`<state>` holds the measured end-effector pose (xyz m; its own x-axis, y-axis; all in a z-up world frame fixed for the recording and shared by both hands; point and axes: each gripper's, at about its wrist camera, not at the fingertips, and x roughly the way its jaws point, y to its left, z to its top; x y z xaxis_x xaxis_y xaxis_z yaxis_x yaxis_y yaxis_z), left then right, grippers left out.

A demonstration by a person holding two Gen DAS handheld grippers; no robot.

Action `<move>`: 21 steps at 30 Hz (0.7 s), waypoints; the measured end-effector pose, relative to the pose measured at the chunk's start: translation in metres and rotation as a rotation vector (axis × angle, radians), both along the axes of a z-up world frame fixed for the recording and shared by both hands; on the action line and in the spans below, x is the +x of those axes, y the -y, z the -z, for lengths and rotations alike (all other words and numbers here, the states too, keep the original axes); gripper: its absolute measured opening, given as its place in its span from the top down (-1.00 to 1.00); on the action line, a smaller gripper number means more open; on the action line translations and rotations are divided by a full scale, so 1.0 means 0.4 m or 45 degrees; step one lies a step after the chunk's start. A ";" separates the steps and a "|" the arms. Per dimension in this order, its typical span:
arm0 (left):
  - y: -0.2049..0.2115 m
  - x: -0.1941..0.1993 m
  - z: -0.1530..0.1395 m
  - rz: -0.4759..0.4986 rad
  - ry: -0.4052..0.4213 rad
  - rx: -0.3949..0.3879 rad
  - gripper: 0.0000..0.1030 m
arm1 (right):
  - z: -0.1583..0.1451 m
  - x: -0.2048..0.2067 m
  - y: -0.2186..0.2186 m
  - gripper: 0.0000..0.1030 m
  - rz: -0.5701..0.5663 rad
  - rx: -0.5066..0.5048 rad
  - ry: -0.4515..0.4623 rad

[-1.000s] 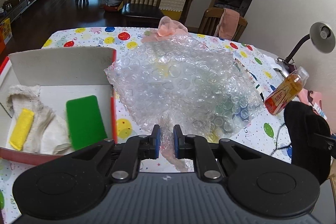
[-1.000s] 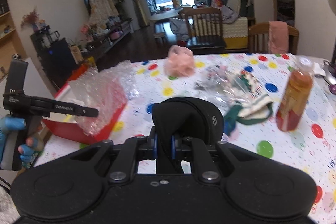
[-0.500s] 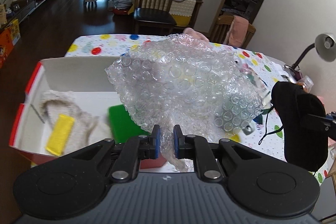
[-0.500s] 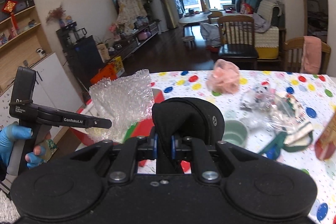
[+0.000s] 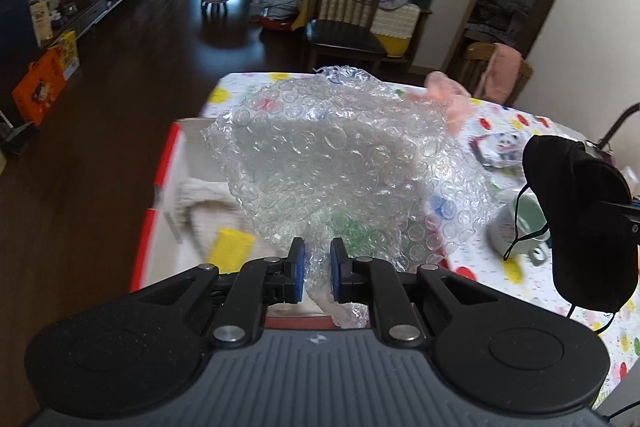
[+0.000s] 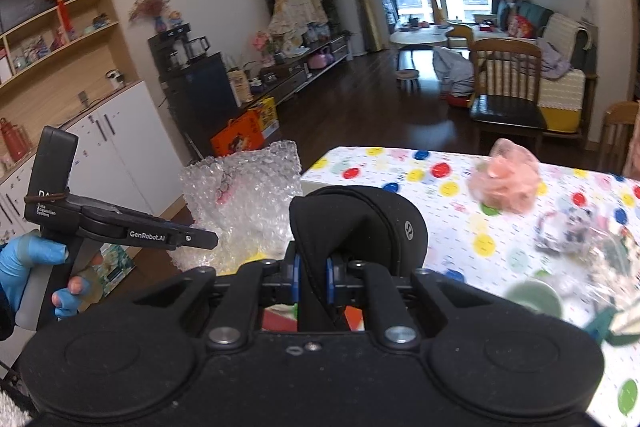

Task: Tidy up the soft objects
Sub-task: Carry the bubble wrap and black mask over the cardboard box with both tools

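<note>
Between your left gripper's (image 5: 316, 269) jaws sits a corner of the bubble wrap (image 5: 340, 163), pinched tight, and the sheet billows up toward 12 o'clock over the red-edged box (image 5: 162, 167). Inside that box, at 9 o'clock from the jaws, lie a cream cloth (image 5: 200, 197) and a yellow sponge (image 5: 232, 247). Your right gripper (image 6: 311, 277) has its jaws clamped on the black eye mask (image 6: 360, 215), which hangs at 3 o'clock in the left view. Beyond it on the dotted surface (image 6: 452, 211) rest a pink mesh pouf (image 6: 506, 183) at 1 o'clock and a green cup (image 6: 534, 297) at 3 o'clock.
</note>
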<state>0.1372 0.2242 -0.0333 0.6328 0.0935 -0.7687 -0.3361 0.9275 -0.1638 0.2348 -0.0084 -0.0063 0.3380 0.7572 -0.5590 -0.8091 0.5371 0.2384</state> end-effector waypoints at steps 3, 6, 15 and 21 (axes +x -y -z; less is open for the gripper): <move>-0.040 -0.006 0.000 -0.011 -0.017 0.027 0.75 | -0.002 -0.005 -0.054 0.78 -0.048 -0.004 0.007; -0.077 -0.008 0.002 -0.018 -0.032 0.047 0.75 | -0.005 -0.015 -0.106 0.78 -0.090 -0.014 0.026; -0.142 0.016 0.045 0.011 -0.118 0.110 0.75 | 0.002 -0.001 -0.249 0.78 -0.162 -0.050 0.056; -0.134 0.056 0.102 0.076 -0.202 0.157 0.75 | 0.029 0.026 -0.334 0.77 -0.172 -0.106 0.075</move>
<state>0.1597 0.2779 -0.0742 0.5118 0.1587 -0.8443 -0.2923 0.9563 0.0026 0.2453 0.1253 -0.0177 0.2702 0.7501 -0.6036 -0.8867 0.4381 0.1475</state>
